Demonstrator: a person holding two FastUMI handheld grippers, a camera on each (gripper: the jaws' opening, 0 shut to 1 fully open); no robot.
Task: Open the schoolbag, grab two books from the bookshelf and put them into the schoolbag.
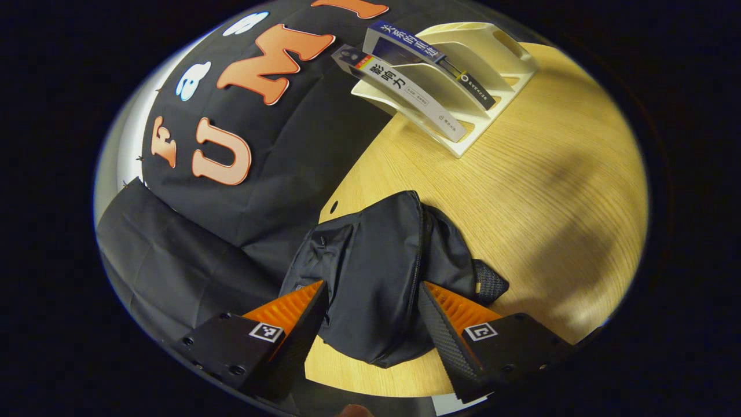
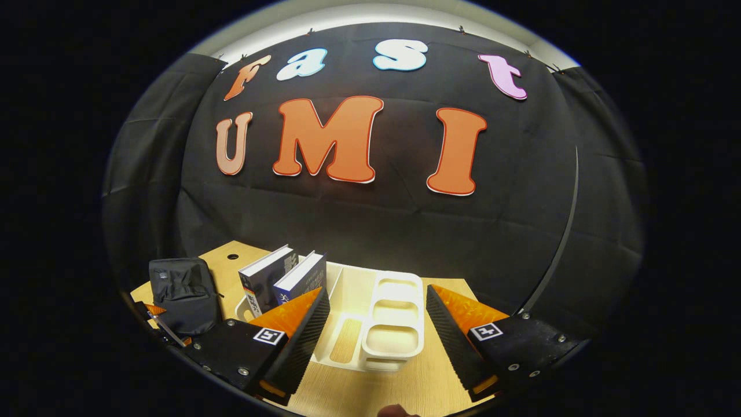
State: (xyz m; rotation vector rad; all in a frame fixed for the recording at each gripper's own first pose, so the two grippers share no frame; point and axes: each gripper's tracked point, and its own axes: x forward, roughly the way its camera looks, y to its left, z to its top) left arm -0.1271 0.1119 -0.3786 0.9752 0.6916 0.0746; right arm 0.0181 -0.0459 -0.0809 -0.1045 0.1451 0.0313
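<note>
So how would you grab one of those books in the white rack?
Probably by its top edge, from above. Both books lean upright in the bookshelf with dividers at their sides, so the upper part is the free part. The open right gripper could close across a cover's thickness there.

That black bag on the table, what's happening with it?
A person holds a gripper in each hand. The left gripper is open, hovering over the black schoolbag, which lies zipped shut on the wooden table. The right gripper is open too, facing the white bookshelf. Two books stand in the shelf, so nothing has been packed yet.
</note>
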